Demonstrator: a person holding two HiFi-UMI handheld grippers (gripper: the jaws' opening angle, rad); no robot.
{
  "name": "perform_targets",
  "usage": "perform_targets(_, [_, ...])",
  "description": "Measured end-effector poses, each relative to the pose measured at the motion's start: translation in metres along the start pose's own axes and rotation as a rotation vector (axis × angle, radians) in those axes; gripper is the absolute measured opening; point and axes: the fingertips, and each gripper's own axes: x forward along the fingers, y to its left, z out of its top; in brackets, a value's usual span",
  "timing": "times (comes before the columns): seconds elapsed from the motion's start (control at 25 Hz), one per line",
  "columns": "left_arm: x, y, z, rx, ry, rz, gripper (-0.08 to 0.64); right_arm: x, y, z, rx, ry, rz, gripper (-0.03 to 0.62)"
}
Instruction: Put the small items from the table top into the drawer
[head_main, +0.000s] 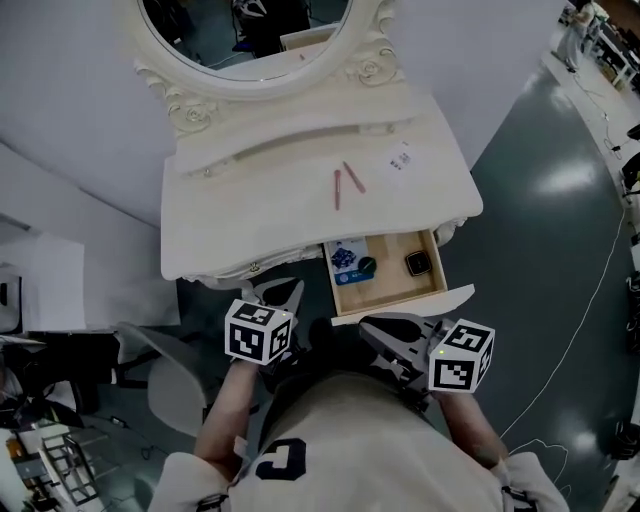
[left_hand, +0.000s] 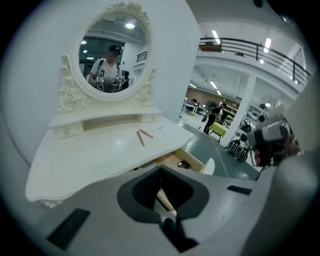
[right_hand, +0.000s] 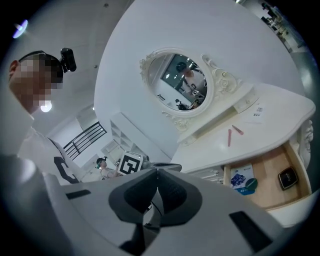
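Note:
Two thin pink sticks (head_main: 337, 188) (head_main: 354, 177) lie near the middle of the white dressing table top (head_main: 250, 215), with a small white card (head_main: 400, 160) to their right. The wooden drawer (head_main: 432, 285) under the right side is pulled out. It holds a blue packet (head_main: 347, 258), a dark round item (head_main: 367, 266) and a black square item (head_main: 417, 264). My left gripper (head_main: 278, 292) is shut and empty in front of the table's edge. My right gripper (head_main: 378, 326) is shut and empty just below the drawer front. The sticks (left_hand: 141, 137) (right_hand: 229, 137) also show in both gripper views.
An oval mirror (head_main: 250, 35) in a carved white frame stands at the back of the table above a low shelf (head_main: 300, 140). A grey chair (head_main: 170, 375) sits to the left of my body. Cluttered desks (head_main: 40, 440) are at the far left, and dark green floor (head_main: 560, 230) lies to the right.

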Motion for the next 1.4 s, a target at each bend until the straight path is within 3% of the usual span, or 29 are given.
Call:
perform_targets(0.12, [0.0, 0.002, -0.007, 0.082, 0.025, 0.047, 0.052, 0.002, -0.003, 0.003, -0.011, -0.002, -0.015, 0.029])
perform_targets(0.64, [0.008, 0.042, 0.01, 0.091, 0.005, -0.048, 0.052, 0.042, -0.036, 0.029, -0.034, -0.047, -0.233, 0.029])
perform_targets(0.88, [0.005, 0.082, 0.016, 0.084, 0.008, -0.088, 0.052, 0.091, -0.031, 0.052, -0.053, -0.046, -0.234, 0.029])
perform_targets(1.12, [0.004, 0.112, 0.019, 0.054, -0.021, -0.124, 0.052, 0.119, -0.051, 0.065, -0.096, -0.014, -0.356, 0.029])
perform_targets(1.4, [0.007, 0.123, 0.029, 0.027, -0.058, -0.178, 0.052, 0.136, -0.082, 0.093, -0.19, -0.06, -0.536, 0.03])
